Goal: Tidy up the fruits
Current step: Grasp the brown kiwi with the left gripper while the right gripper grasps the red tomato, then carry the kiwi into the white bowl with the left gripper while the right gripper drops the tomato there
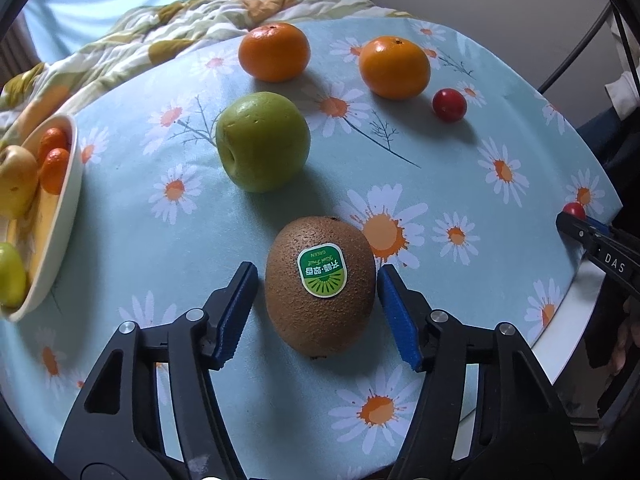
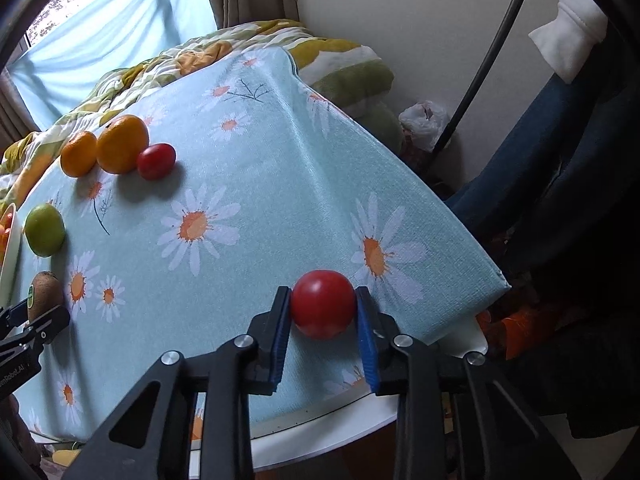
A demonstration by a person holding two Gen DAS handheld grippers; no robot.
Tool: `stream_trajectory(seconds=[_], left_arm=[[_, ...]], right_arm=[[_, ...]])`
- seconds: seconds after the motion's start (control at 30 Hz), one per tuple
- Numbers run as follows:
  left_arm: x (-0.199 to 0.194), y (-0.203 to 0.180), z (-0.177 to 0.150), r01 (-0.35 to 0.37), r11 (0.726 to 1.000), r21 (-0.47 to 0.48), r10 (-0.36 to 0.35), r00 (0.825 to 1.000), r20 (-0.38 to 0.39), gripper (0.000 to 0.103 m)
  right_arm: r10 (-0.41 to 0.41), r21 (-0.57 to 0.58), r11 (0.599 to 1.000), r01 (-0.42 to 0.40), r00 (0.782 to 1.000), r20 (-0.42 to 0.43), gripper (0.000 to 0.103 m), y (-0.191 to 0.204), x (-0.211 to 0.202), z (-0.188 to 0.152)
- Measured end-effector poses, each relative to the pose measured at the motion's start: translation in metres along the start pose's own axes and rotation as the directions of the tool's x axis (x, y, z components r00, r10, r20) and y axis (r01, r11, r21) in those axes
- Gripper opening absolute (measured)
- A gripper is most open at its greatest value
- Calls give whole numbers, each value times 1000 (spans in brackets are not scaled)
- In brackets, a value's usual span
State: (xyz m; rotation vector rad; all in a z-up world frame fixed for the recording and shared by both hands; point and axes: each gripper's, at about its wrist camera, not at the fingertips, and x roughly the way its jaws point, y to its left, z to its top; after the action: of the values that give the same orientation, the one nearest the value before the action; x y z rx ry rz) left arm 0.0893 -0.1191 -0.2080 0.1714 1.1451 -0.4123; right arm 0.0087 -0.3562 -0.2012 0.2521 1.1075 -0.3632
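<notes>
Two grippers at fruit on a daisy-print tabletop (image 1: 168, 240).

The left gripper (image 1: 316, 280) straddles the kiwi (image 1: 320, 284), jaws apart, one pad perhaps touching; the right gripper (image 2: 323, 312) clamps a red tomato (image 2: 323, 308) near the edge. Beyond lie a green apple (image 1: 262, 142), two oranges, a second tomato, a fruit bowl (image 1: 60, 216) left, then a quilted blanket (image 2: 192, 56), curtain and wall.

Kiwi (image 1: 320, 286) sticker reads "GREEN"; right hand-held gripper (image 1: 576, 220) "DAS".
</notes>
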Motion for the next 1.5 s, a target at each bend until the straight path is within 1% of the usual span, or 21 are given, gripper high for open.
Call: stream_trajectory(seconds=[0.07,0.13,0.17,0.27,0.37,0.63,0.77,0.9,1.07,1.23,1.37,1.5], left_arm=[[0,0,0,-9,1000,0,9,1000,5,61],[-1,-1,-1,-6,1000,5,6,1000,11,58],[-1,-2,-1,-4,1000,9,4,1000,14,55],[-2,-5,-1,-15,1000,21,15,1000,19,53],[-4,-5,-2,-11,1000,11,10,1000,25,51],[-15,-6,-10,-11,1000,-20,12,999,44,50],[-27,-6,-12,-16,999,-42,19,998,66,50],[-46,-1,-9,-15,996,-93,23,996,87,50],[-75,4,-2,-30,993,-118,48,988,149,50],[-102,20,3,-37,988,-147,66,979,195,50],[-122,43,3,-46,982,-181,87,971,223,50],[-138,75,4,-64,974,-217,117,963,242,50]], right_arm=[[4,-14,1000,-4,1000,-2,28,1,-1,-1],[9,-28,1000,-9,1000,-3,28,2,-1,-2],[11,-32,999,-11,1000,-2,28,3,-1,-2],[19,-41,999,-19,1000,-3,28,5,-3,-4],[27,-51,998,-26,1000,3,28,6,-6,-6],[38,-119,992,-36,999,22,28,16,-15,-6],[69,-153,986,-62,997,39,28,23,-23,-3],[105,-200,976,-89,992,69,28,34,-34,3],[159,-263,956,-130,983,94,28,53,-50,15],[218,-325,930,-173,970,105,28,78,-68,27],[267,-367,906,-212,958,106,28,107,-79,37],[323,-400,879,-258,941,102,28,143,-90,44]])
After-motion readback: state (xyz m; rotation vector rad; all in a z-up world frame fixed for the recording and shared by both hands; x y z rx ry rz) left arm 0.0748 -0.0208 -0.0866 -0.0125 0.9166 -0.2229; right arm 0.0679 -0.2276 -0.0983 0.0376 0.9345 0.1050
